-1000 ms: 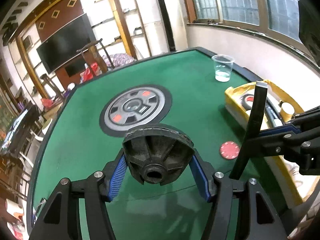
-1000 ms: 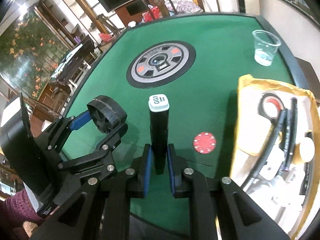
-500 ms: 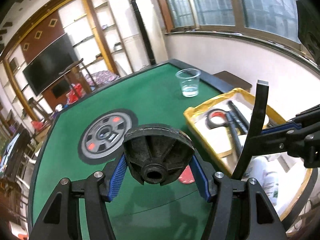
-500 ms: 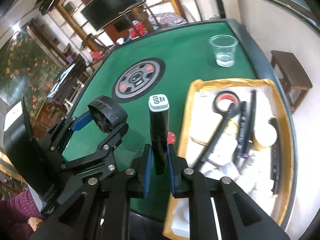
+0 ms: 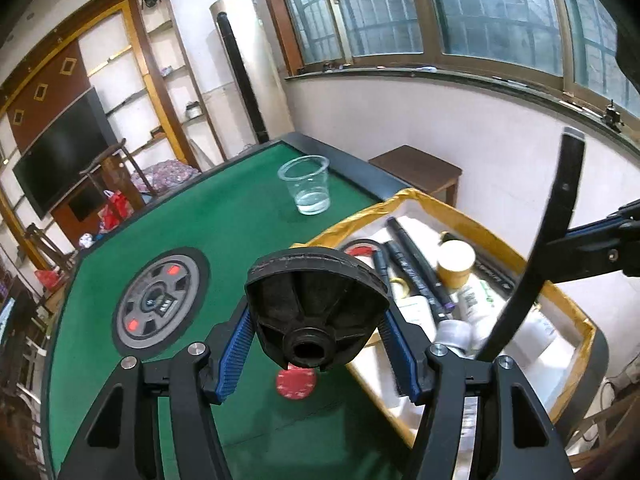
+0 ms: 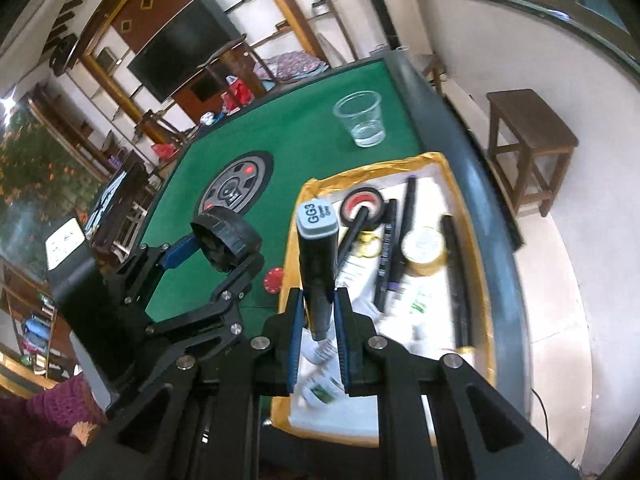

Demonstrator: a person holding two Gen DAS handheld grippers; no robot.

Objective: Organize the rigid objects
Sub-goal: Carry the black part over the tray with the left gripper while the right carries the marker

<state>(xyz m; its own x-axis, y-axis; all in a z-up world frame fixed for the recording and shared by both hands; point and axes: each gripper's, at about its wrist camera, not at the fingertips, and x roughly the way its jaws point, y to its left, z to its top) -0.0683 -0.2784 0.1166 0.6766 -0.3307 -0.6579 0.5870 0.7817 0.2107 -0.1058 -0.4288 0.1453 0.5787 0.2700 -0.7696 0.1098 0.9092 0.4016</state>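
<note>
Ribbed black wheel point(image 5: 316, 312) in left gripper point(image 5: 316, 344) — slim marker point(image 6: 318, 268) in right gripper point(image 6: 318, 320).

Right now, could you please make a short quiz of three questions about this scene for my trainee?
1. True or false: the left claw holds a black ribbed wheel.
2. What is written on the grey cap of the marker in the right claw?
3. Where does the red chip lie: A) in the yellow tray, B) on the green felt beside the tray, C) inside the clear cup?

Key: 1 true; 2 GG3; 3 B.
</note>
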